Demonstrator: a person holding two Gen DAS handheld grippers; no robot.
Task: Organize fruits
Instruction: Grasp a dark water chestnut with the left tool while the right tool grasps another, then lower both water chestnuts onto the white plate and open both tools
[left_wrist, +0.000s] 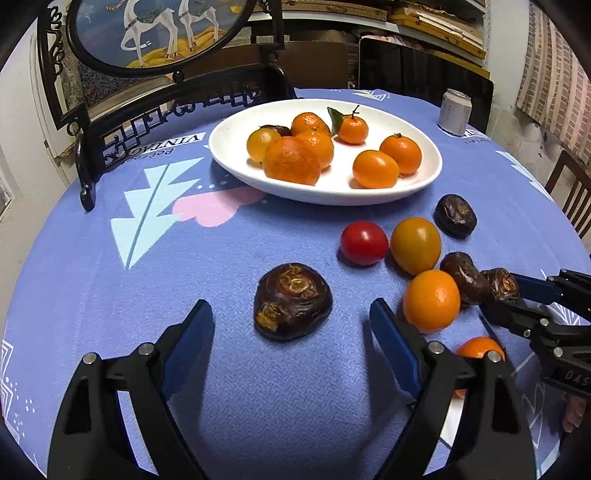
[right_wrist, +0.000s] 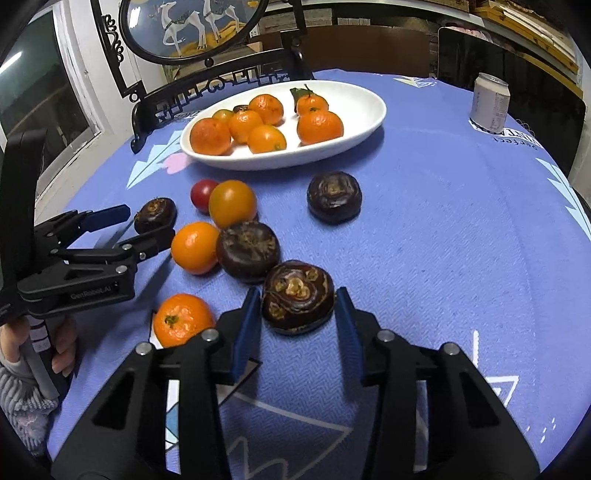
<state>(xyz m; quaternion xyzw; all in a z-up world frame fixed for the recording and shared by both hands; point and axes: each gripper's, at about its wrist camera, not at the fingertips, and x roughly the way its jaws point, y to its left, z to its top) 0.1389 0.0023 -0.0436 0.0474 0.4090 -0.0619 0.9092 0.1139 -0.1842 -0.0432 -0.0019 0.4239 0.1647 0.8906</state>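
Note:
A white oval plate (left_wrist: 424, 181) (right_wrist: 369, 122) holds several oranges and a dark water chestnut. Loose on the blue cloth lie dark water chestnuts, oranges, a yellow tomato (left_wrist: 415, 245) (right_wrist: 232, 203) and a red tomato (left_wrist: 364, 242) (right_wrist: 202, 195). My left gripper (left_wrist: 291, 317) (right_wrist: 149, 221) is open, its fingers either side of a water chestnut (left_wrist: 291, 301) (right_wrist: 155, 214). My right gripper (right_wrist: 298, 308) (left_wrist: 504, 291) has its blue pads touching both sides of another water chestnut (right_wrist: 298, 295) (left_wrist: 500, 282), which rests on the cloth.
A drink can (left_wrist: 454, 112) (right_wrist: 491, 103) stands at the far right. A black carved stand with a round painted screen (left_wrist: 147, 29) (right_wrist: 192, 26) sits behind the plate at the left. Chairs stand beyond the table edge.

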